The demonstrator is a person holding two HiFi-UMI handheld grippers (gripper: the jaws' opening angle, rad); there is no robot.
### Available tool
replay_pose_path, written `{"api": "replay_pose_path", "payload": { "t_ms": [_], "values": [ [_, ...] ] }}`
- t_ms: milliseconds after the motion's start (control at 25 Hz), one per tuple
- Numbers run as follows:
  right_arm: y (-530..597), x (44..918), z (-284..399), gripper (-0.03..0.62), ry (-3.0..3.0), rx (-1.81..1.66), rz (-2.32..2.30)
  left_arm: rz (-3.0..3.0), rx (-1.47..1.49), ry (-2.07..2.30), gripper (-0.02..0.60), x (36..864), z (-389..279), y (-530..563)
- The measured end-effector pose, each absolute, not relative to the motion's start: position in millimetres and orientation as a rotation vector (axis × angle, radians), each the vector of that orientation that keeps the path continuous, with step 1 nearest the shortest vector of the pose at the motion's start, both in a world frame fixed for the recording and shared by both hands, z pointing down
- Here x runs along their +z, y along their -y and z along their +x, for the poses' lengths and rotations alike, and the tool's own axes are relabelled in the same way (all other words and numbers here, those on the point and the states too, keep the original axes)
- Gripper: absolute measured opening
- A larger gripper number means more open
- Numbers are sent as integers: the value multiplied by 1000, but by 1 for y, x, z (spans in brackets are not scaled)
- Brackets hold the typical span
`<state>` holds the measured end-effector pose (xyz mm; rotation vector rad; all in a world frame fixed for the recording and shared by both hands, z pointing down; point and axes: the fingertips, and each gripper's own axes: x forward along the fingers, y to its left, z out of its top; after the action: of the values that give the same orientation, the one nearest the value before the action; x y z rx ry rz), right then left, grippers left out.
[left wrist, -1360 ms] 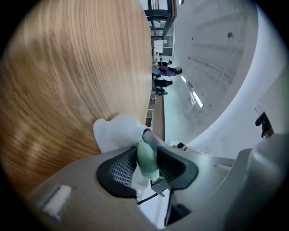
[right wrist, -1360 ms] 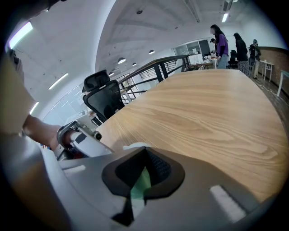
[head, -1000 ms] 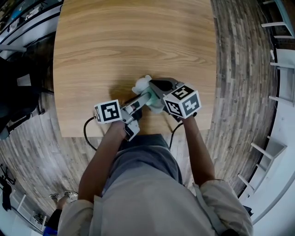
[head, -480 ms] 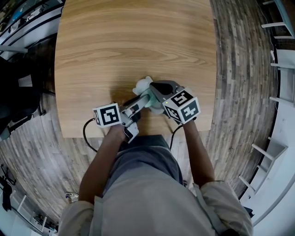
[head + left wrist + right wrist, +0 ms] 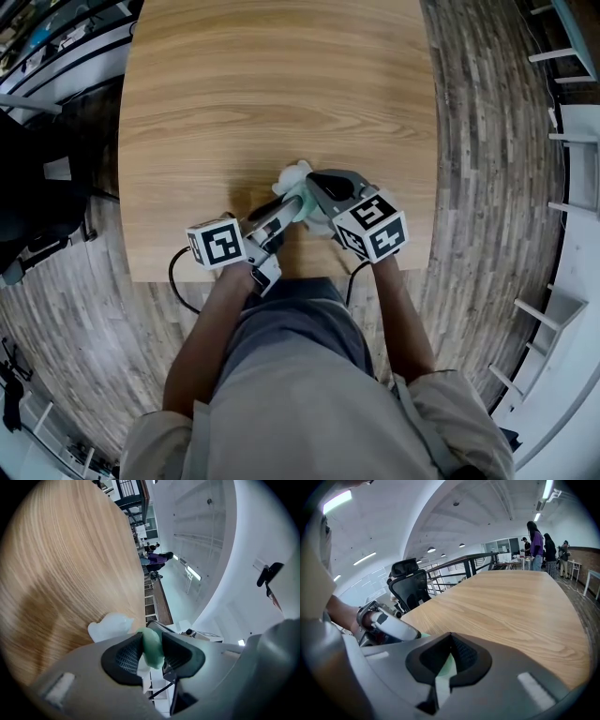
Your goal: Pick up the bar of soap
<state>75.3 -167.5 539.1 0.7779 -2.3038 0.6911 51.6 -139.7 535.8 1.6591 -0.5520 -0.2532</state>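
The jaws of the left gripper [image 5: 151, 640] are clamped on the bar of soap [image 5: 153, 654], a pale green piece standing on edge between the dark pads. This left gripper view also shows a white lump [image 5: 108, 625] lying on the wooden table [image 5: 61, 564] just past the jaws.

In the right gripper view, the right gripper [image 5: 450, 656] has its jaws nearly together, pinching a thin pale green edge that seems to be the same soap, with the left gripper close at its left.

In the head view, both grippers meet over the table's near edge, the soap between their tips and the white lump just beyond
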Motion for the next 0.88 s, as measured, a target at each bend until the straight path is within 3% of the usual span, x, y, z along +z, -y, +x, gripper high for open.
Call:
{"api": "replay_pose_path", "payload": {
  "t_ms": [880],
  "values": [
    [179,451,65,2,2445,511,1040,2081,-129,735,126,451,26,163]
  ]
}}
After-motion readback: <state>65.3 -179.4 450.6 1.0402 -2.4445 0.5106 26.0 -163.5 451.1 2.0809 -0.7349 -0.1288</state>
